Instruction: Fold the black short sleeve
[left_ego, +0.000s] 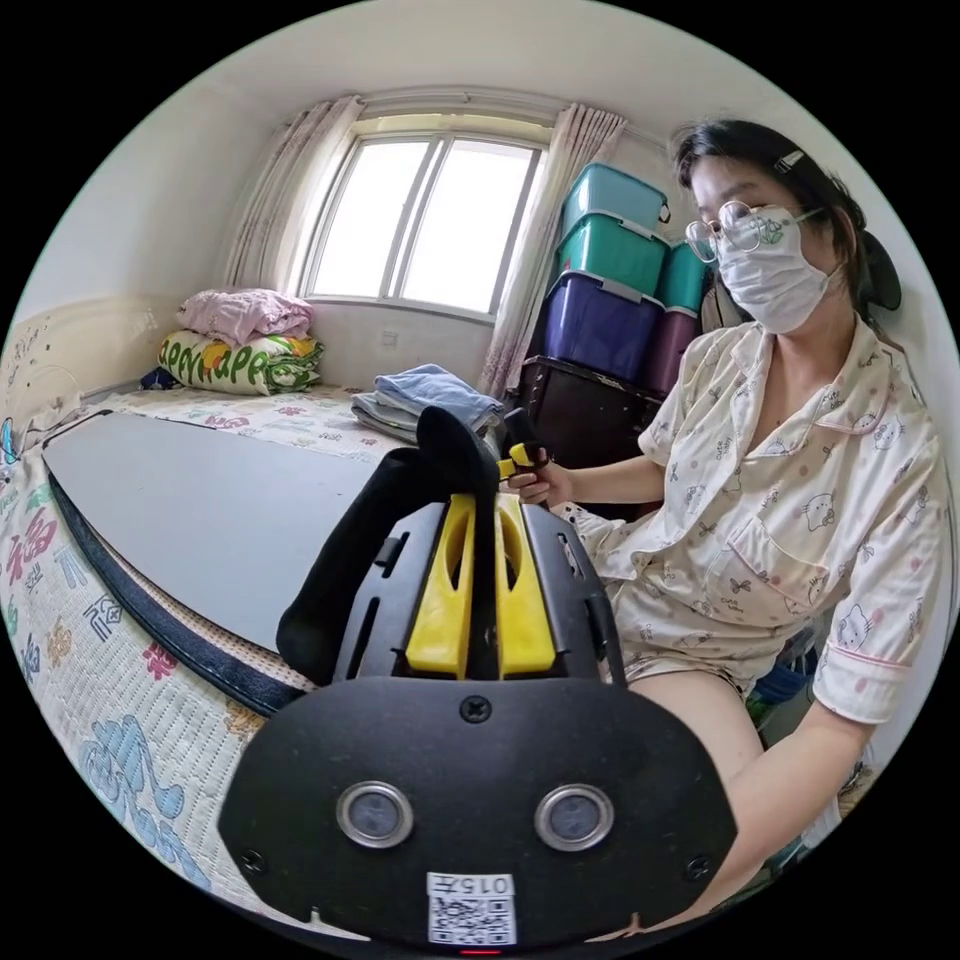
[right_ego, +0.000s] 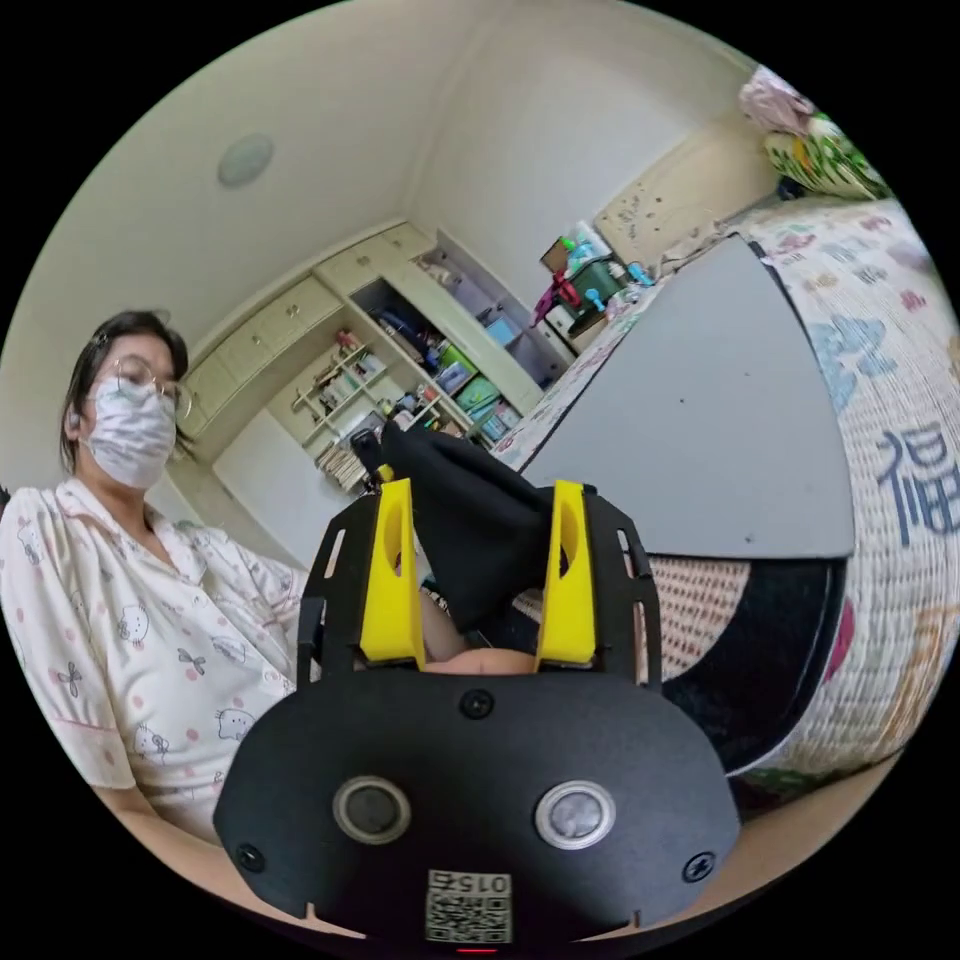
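In the left gripper view, my left gripper (left_ego: 485, 505) is shut on a fold of the black short sleeve (left_ego: 335, 585). The cloth rises above the jaws and hangs down their left side over the edge of the grey board (left_ego: 200, 510). My right gripper (left_ego: 520, 458) shows small behind it, held in the person's hand. In the right gripper view, my right gripper (right_ego: 476, 492) stands open. A bunch of the black short sleeve (right_ego: 470, 520) sits between its wide-apart yellow jaws, and neither jaw presses on it.
The grey board lies on a patterned bed cover (left_ego: 70, 640). A stack of folded clothes (left_ego: 430, 400) and bedding (left_ego: 240, 340) sit near the window. Storage boxes (left_ego: 605, 280) stand behind the seated person (left_ego: 790, 480). Shelves (right_ego: 420, 370) line the far wall.
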